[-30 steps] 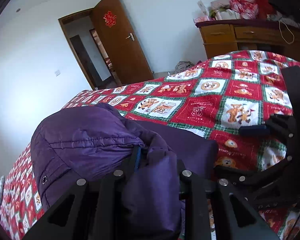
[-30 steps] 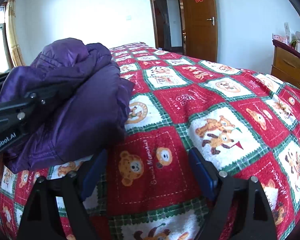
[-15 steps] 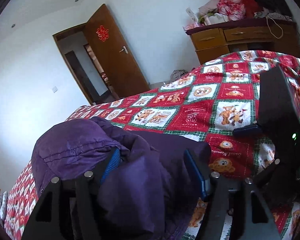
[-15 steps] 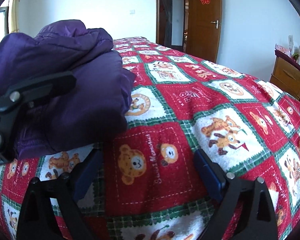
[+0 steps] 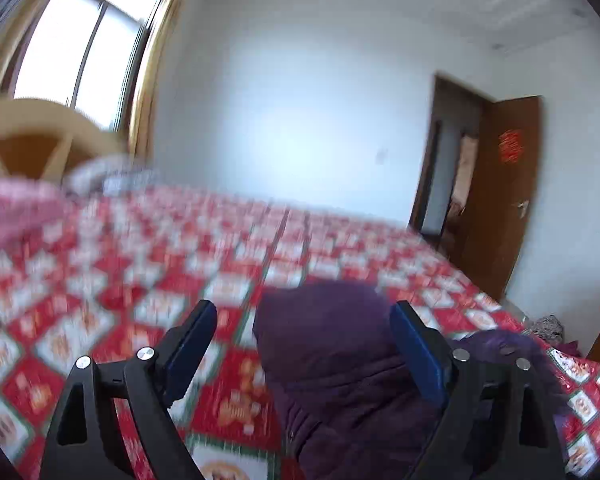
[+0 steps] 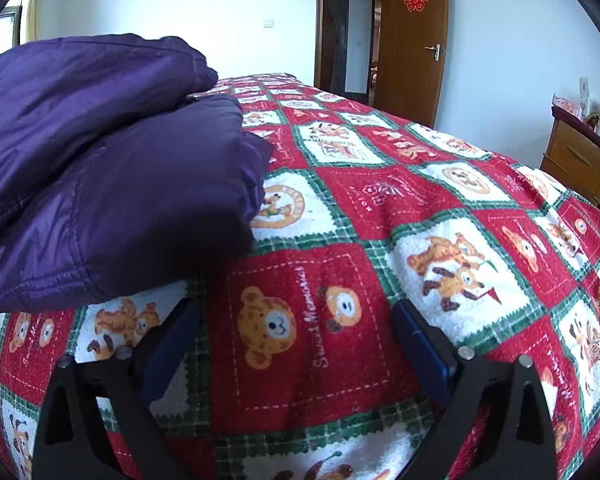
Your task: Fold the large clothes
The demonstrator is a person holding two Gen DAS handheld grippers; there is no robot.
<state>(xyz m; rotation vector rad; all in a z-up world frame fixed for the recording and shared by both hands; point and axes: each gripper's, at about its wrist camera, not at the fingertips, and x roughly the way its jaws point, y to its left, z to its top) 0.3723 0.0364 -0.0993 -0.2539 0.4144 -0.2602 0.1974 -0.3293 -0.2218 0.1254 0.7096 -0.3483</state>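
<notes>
A purple padded jacket (image 6: pixel 108 168) lies folded in a thick bundle on the bed, at the left of the right wrist view. In the blurred left wrist view it (image 5: pixel 340 372) lies low at centre-right. My left gripper (image 5: pixel 302 322) is open and empty, its right finger against the jacket's side. My right gripper (image 6: pixel 296 324) is open and empty, low over the red bear-patterned bedspread (image 6: pixel 420 208), just right of the jacket's near edge.
A brown door (image 6: pixel 414 40) stands open at the far wall. A wooden dresser (image 6: pixel 584 160) stands to the right of the bed. A window with curtains (image 5: pixel 84 60), a curved headboard (image 5: pixel 40 136) and a pink cloth (image 5: pixel 16 212) are at the bed's left end.
My left gripper opened, let go of the jacket and swung left fast, blurring its view. The jacket now rests on the bed. My right gripper stayed open and moved closer to the bedspread.
</notes>
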